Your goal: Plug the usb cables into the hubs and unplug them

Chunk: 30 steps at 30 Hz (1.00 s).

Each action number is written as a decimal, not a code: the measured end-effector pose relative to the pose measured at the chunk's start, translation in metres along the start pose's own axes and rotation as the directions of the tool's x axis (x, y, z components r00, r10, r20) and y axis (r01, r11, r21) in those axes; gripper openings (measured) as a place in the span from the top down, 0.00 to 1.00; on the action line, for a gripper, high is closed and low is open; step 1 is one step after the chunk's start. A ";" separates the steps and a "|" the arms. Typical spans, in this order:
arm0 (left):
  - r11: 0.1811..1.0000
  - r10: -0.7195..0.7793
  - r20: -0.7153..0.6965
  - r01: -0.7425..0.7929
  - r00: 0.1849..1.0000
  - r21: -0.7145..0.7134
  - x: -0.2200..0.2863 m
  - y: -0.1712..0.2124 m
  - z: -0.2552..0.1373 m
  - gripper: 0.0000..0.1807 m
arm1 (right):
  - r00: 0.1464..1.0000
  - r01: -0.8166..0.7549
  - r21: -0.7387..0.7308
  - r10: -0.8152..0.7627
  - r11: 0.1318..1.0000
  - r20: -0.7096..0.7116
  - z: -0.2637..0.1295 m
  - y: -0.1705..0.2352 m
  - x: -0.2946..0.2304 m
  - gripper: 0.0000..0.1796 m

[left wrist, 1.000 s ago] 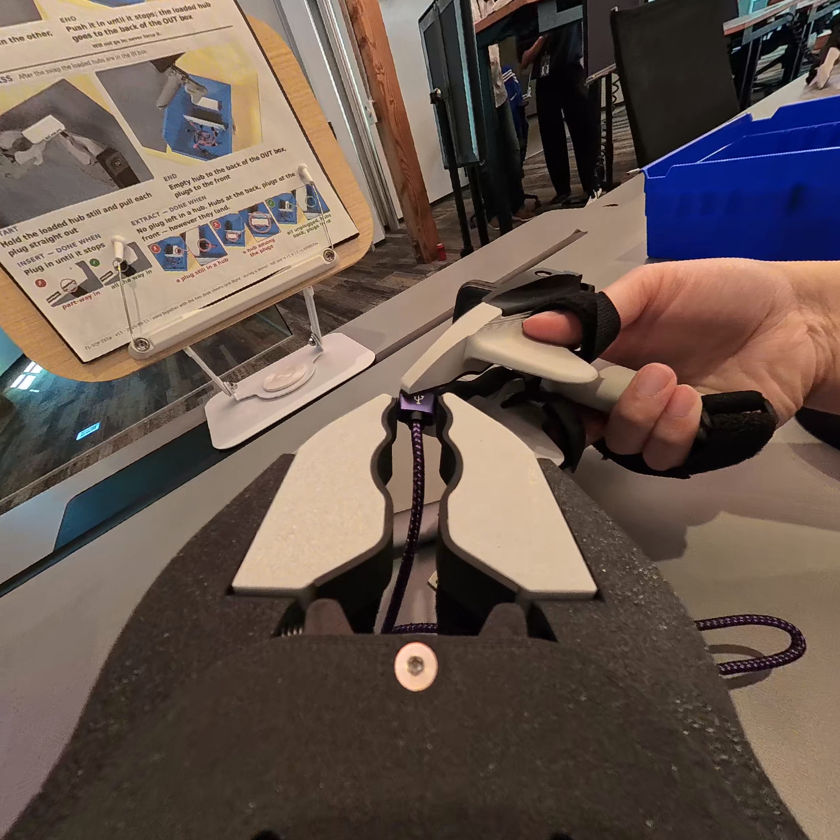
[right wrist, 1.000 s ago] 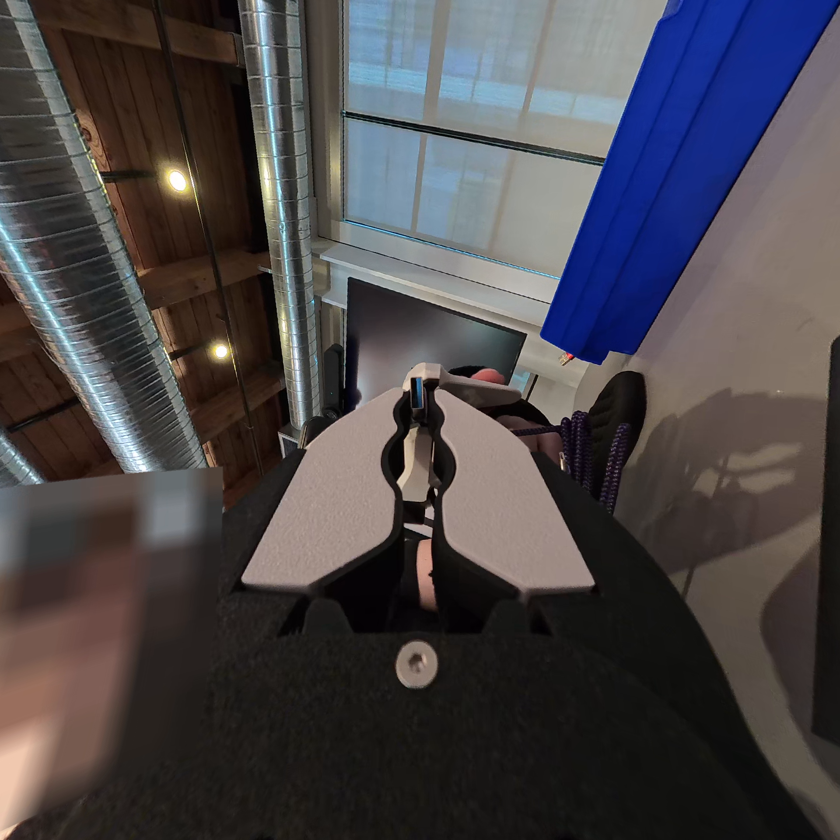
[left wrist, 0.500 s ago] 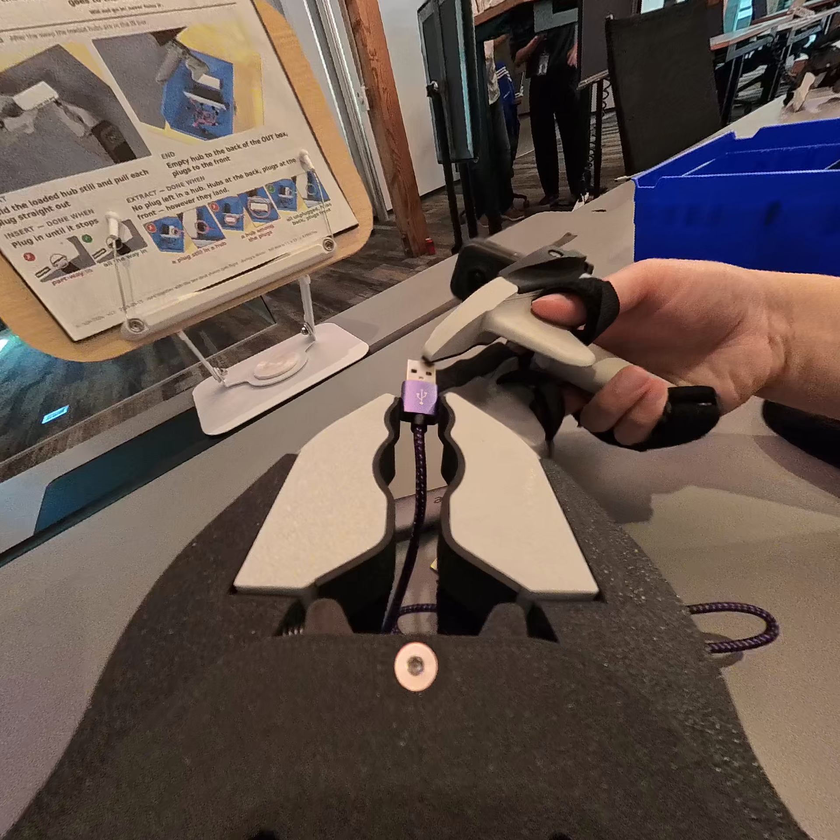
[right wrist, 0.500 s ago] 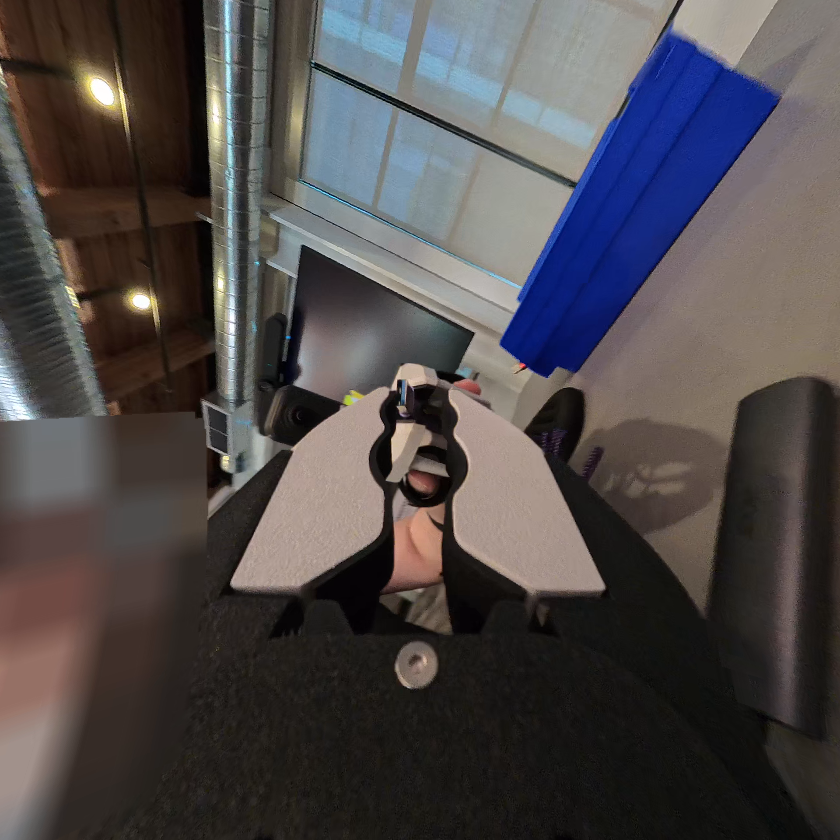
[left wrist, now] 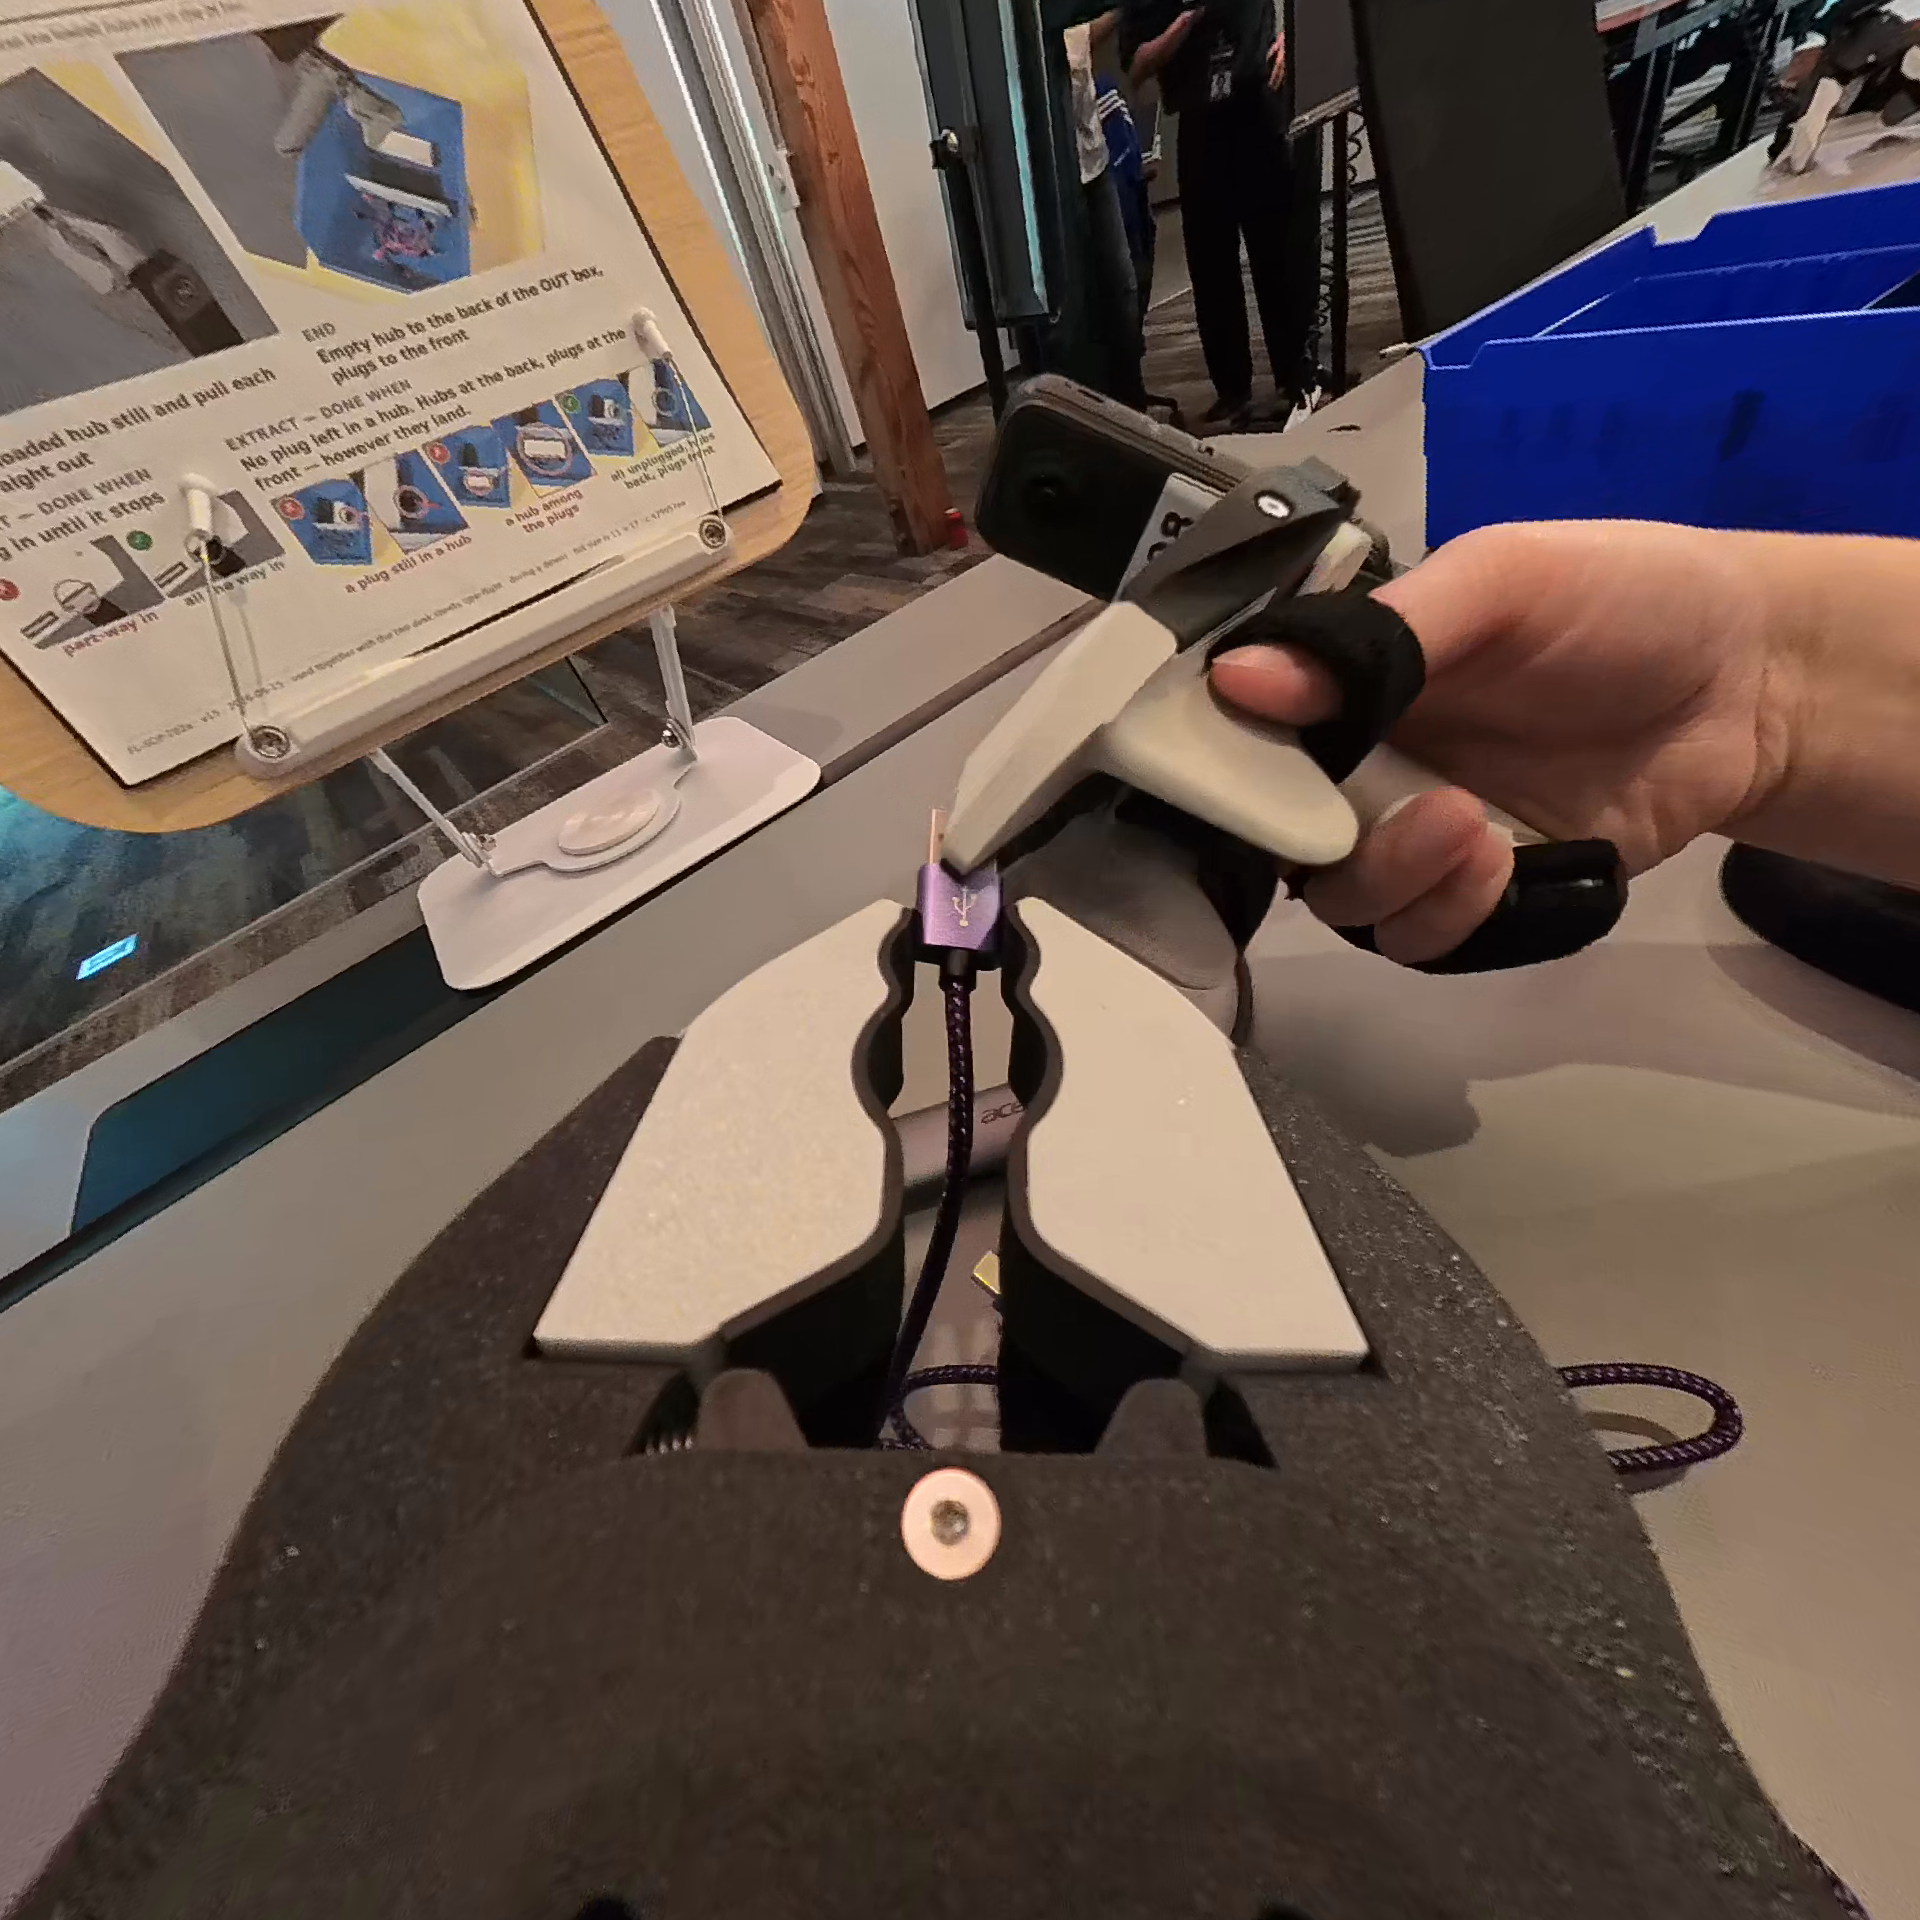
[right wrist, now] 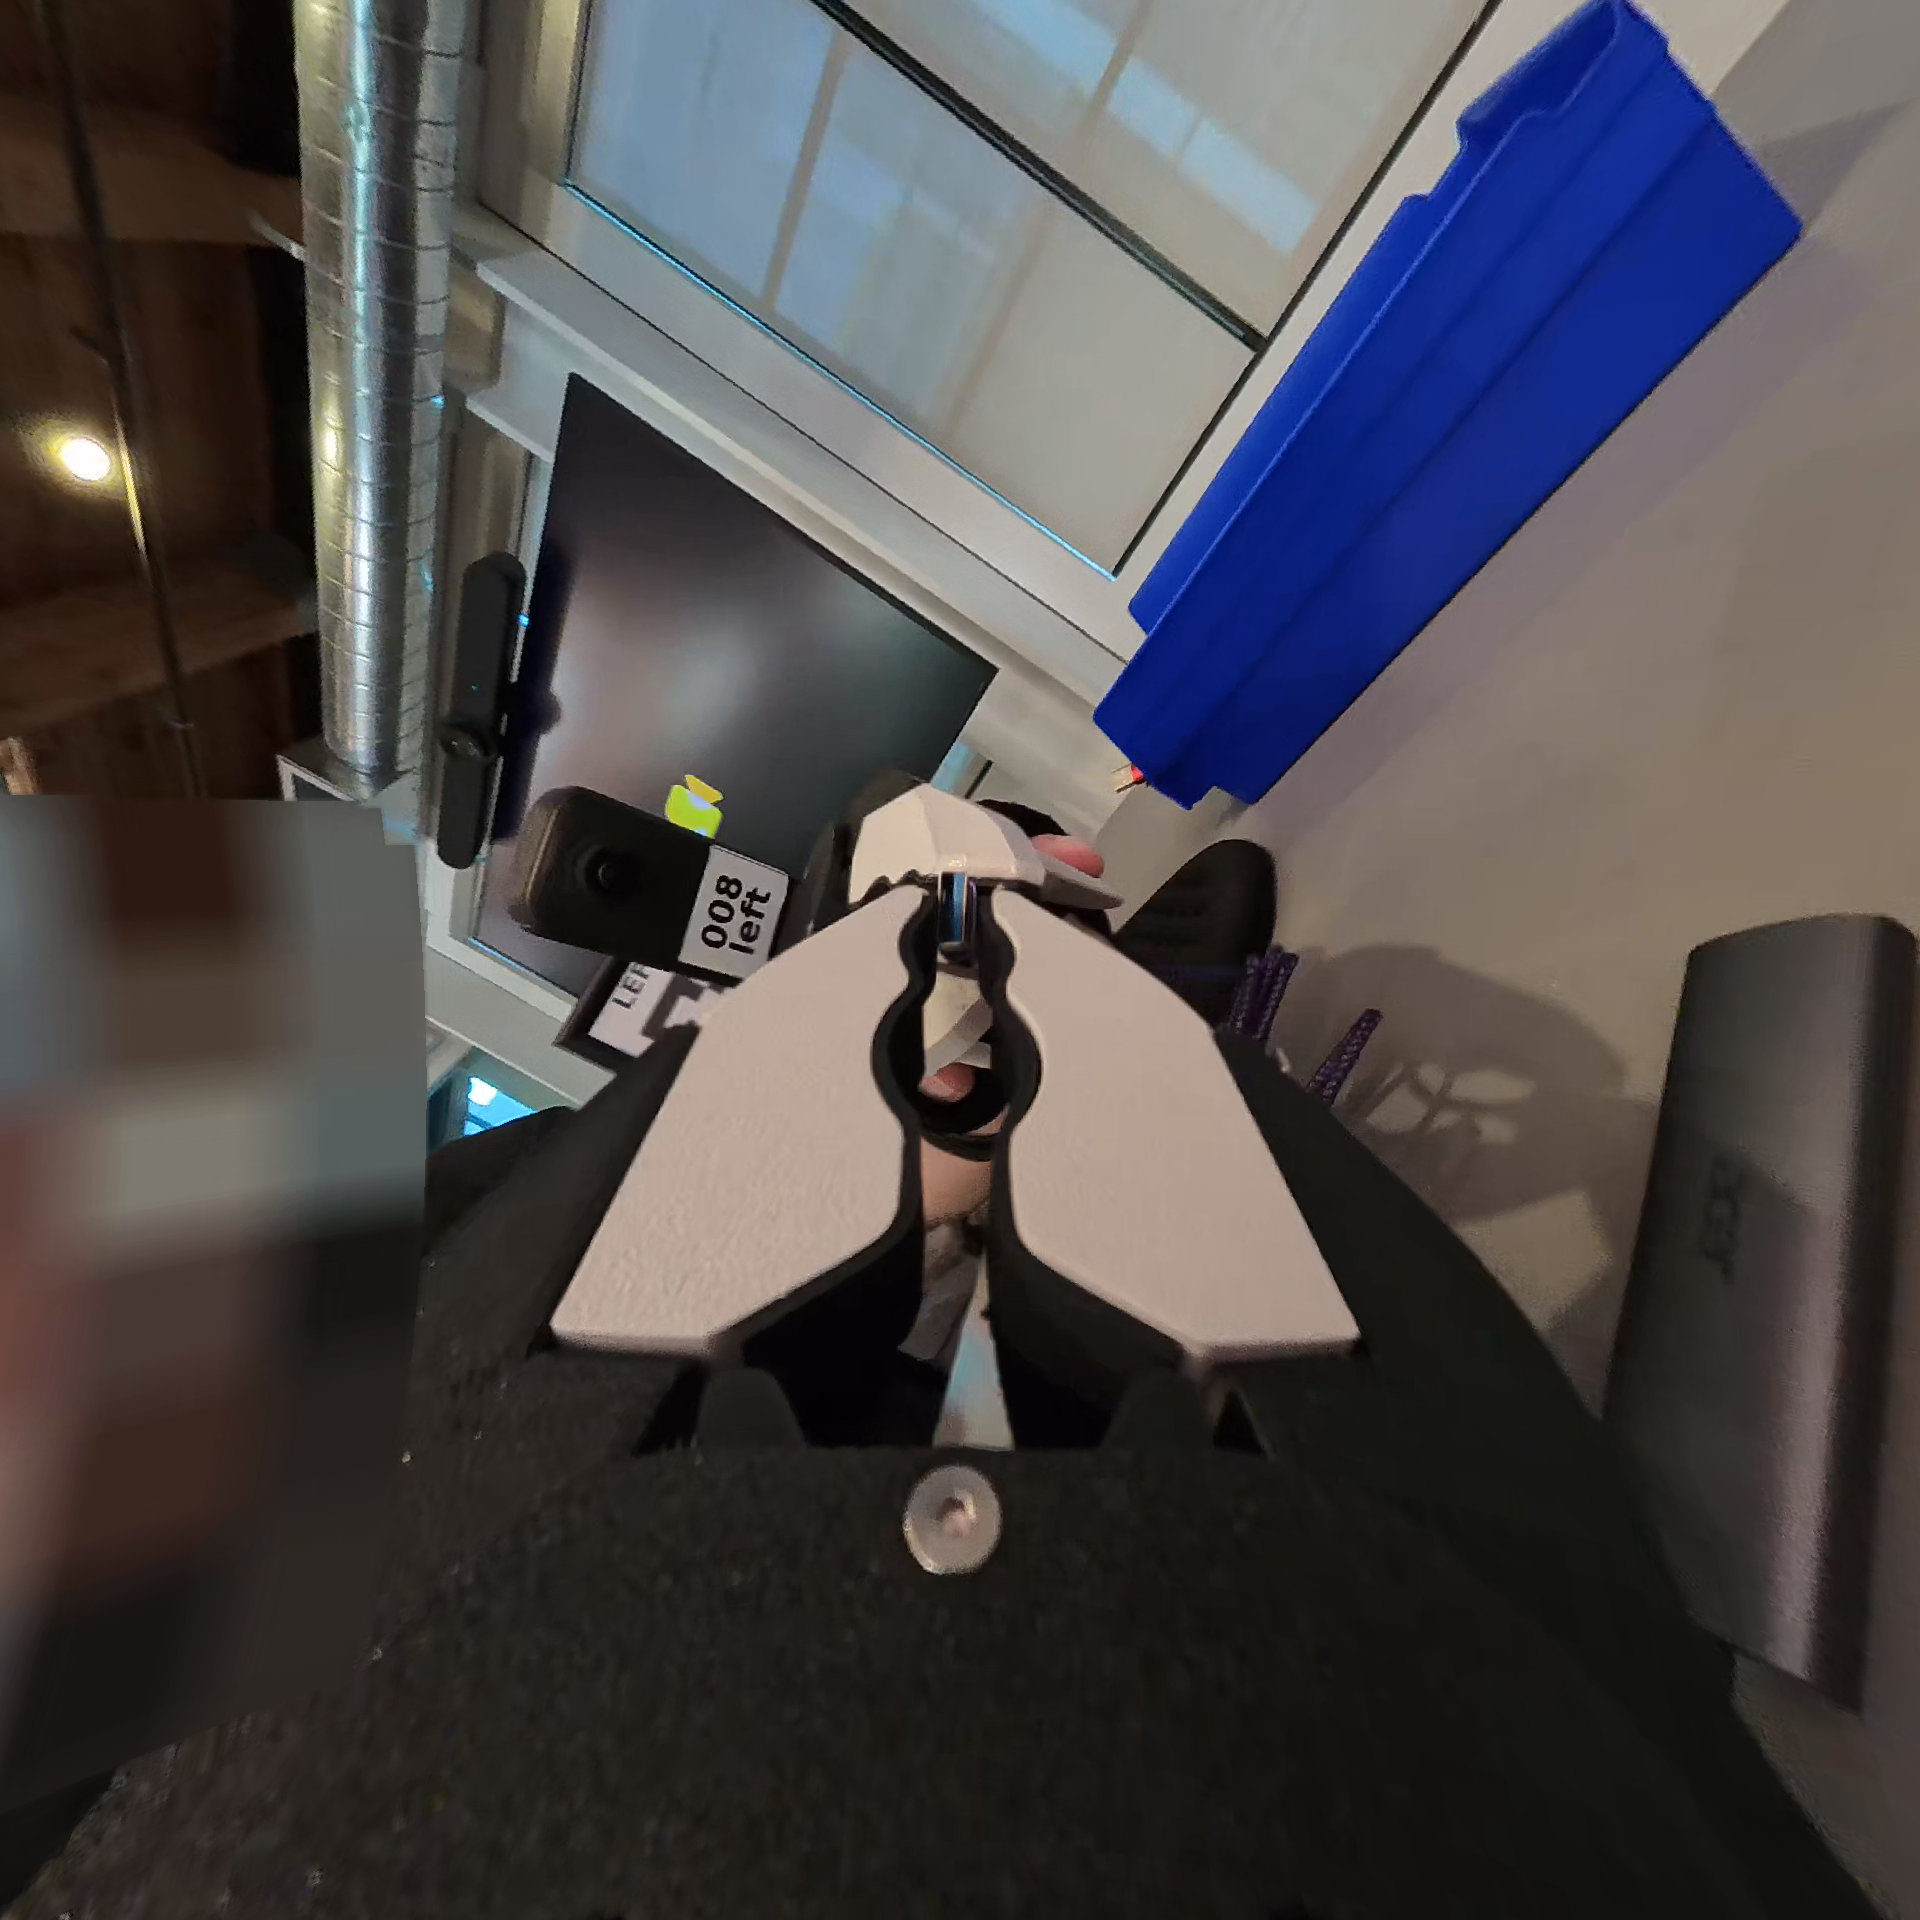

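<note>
A: What was held by the left claw (left wrist: 956, 920)?

B: The purple USB plug (left wrist: 958, 907) was clamped between its fingertips, metal tip pointing forward, and the braided purple cable (left wrist: 951, 1132) was seen running back between the fingers. A loop of the same cable (left wrist: 1662, 1418) was laid on the grey worktop (left wrist: 1558, 1195) to the right.

A: And the right claw (right wrist: 958, 920)?

B: It was closed on something small and metallic at its tips; in the right wrist view what it was could not be told for certain. From the left wrist view, the right claw's fingertip (left wrist: 1039, 748) was seen touching the metal end of the plug, with the person's hand (left wrist: 1558, 707) wrapped round the handle.

A: Where was a hub seen?

B: A dark grey hub (right wrist: 1787, 1299) was lying on the worktop just right of the right claw. A blue bin (left wrist: 1683, 416) was stood farther back, and an instruction card on a white stand (left wrist: 613, 831) was placed to the left.
</note>
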<state>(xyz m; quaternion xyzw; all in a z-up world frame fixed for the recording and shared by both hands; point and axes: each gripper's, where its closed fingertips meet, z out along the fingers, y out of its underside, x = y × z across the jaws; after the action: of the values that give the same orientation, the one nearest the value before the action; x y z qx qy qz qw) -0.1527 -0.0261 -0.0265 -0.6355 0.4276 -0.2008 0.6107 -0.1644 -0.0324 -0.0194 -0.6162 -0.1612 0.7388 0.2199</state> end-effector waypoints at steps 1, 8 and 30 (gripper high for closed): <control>1.000 0.001 -0.007 -0.001 1.000 0.001 0.001 0.000 0.000 0.92 | 1.000 -0.016 -0.007 0.016 1.000 0.008 -0.001 0.001 0.000 0.96; 0.994 0.070 0.071 -0.076 0.995 0.083 -0.001 -0.014 -0.003 0.91 | 0.958 -0.225 0.090 0.204 0.970 0.202 0.000 -0.007 -0.010 0.97; 0.965 0.152 0.164 -0.182 0.975 0.189 -0.002 -0.027 -0.010 0.91 | 0.838 -0.421 0.079 0.355 0.904 0.414 -0.001 -0.011 -0.023 0.97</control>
<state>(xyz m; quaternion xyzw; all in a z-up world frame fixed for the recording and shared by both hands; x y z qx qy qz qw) -0.1530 -0.0334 0.0014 -0.5446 0.4105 -0.1433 0.7171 -0.1584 -0.0356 0.0053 -0.4560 -0.0109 0.8864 0.0795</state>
